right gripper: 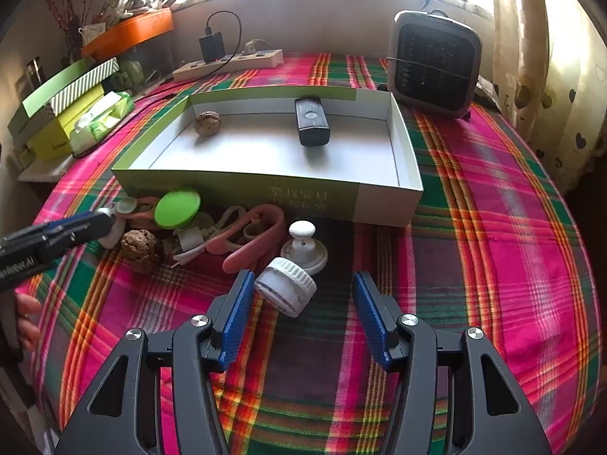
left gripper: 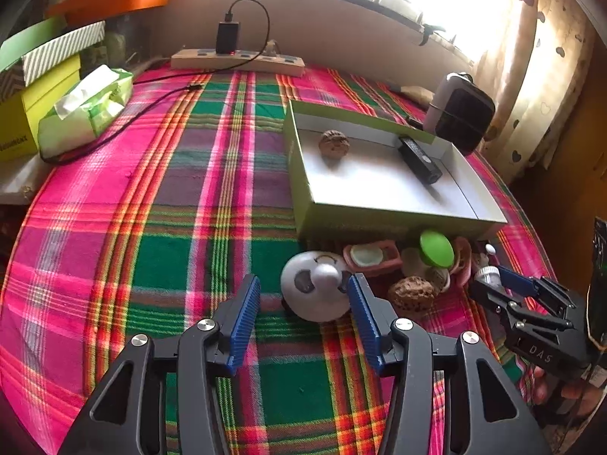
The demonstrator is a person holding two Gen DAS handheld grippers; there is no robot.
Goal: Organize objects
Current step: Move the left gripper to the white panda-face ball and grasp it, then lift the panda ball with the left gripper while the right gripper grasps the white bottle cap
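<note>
We see the left hand-held gripper spread, empty, before the round white toy on the tabletop beside the box. Smooth, rigid, probably light; grip across its widest sides.

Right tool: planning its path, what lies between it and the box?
In the right wrist view, a white-capped jar and a white knob lid lie between the right tool and box.
</note>
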